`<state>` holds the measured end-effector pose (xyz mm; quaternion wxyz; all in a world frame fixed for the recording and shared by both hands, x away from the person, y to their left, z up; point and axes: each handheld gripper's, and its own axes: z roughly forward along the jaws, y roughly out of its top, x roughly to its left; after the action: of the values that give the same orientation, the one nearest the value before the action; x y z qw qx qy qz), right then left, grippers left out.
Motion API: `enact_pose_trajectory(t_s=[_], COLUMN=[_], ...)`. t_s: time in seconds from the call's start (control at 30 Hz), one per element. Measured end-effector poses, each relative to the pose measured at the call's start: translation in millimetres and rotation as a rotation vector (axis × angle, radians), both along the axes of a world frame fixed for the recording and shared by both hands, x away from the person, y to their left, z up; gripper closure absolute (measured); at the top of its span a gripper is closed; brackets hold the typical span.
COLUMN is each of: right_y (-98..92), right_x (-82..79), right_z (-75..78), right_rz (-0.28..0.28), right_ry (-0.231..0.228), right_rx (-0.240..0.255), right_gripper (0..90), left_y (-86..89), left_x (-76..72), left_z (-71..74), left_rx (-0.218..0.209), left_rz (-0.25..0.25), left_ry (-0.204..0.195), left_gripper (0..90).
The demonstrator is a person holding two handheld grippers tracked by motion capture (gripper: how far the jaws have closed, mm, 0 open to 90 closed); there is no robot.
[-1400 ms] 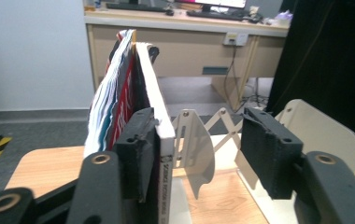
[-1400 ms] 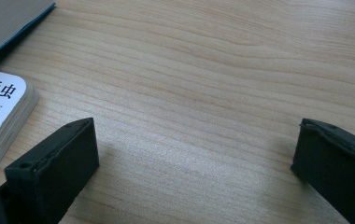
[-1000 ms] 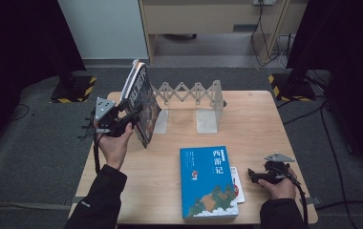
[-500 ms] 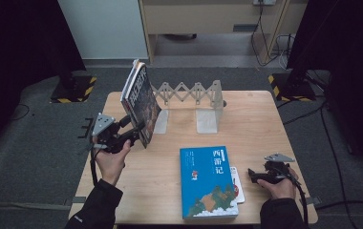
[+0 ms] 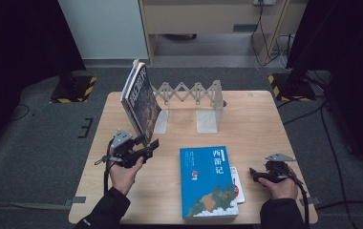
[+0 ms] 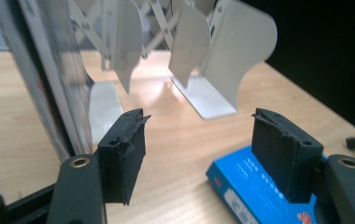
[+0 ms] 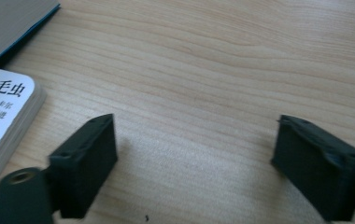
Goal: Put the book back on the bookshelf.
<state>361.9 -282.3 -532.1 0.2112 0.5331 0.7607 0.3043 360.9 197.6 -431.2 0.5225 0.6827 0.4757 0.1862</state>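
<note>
White metal accordion bookend rack [image 5: 189, 102] holds one dark-covered upright book [image 5: 141, 100], leaning at its left end. Left gripper [image 5: 152, 145] just beside it, jaws spread and just been opening, empty; right gripper [image 5: 254, 172] spread, just been closing on nothing.

We identify a light wooden table [image 5: 265, 124] at the centre of the scene, standing on grey carpet [image 5: 41, 157]. Beyond its far edge we note a wooden cabinet [image 5: 208, 19], with a white panel [image 5: 103, 28] to its left and cables [image 5: 270, 38] hanging to its right. Two yellow-and-black striped bases sit on the carpet, one at far left [image 5: 74, 90] and one at far right [image 5: 289, 83]. Black curtains [image 5: 17, 57] close off both sides.
</note>
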Motion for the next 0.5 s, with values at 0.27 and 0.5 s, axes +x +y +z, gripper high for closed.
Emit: enact_pose_trajectory(t_s=[0.27, 0.5], right_y=[11.4, 29.5], right_x=[-4.2, -9.1], right_z=[18.8, 29.4], right_rz=[0.006, 0.069], right_ry=[-0.049, -0.086], right_rx=[0.078, 0.153], right_gripper=[23.8, 24.6], left_y=[-14.3, -26.4], left_x=[1.0, 0.7], left_z=[-22.8, -39.6], left_rx=[0.038, 0.055], left_rz=[-0.055, -0.100], left_ry=[0.067, 0.120], left_gripper=[32.8, 32.2])
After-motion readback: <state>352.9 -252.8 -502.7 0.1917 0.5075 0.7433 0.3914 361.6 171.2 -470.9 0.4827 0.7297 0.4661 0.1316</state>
